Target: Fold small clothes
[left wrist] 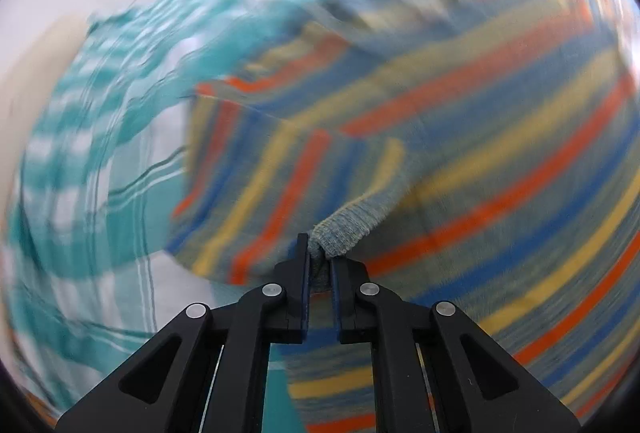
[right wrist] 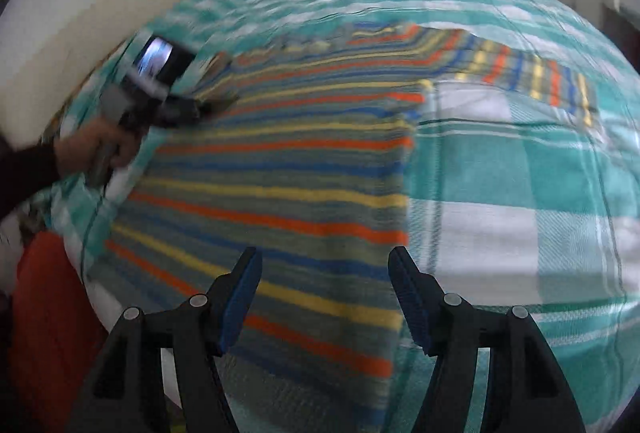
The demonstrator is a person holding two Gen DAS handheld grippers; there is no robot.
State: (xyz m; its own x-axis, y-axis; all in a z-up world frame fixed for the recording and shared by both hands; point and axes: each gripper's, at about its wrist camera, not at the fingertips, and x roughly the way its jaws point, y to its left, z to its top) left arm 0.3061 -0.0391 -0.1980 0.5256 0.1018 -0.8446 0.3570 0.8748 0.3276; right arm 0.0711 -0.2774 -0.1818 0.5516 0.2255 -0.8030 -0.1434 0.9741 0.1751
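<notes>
Teal checked cloth (right wrist: 500,173); left gripper (left wrist: 319,257) pinches blurred, seemingly knitted striped sweater's (right wrist: 280,169) ribbed cuff.

At the bottom centre of the frame the left tool (left wrist: 320,257) pinches the grey ribbed cuff (left wrist: 352,229) of a striped sweater (left wrist: 480,121), which fills the right side over a blurred teal checked cloth (left wrist: 80,153) at left.

Bright, diffuse daylight, blown out white toward the top of both views; heavy motion blur smearing the striped sweater (left wrist: 460,121) and checked cloth (right wrist: 500,193); gripper fingers (right wrist: 404,285) sharp; fisheye bending, dark vignette at corners.
</notes>
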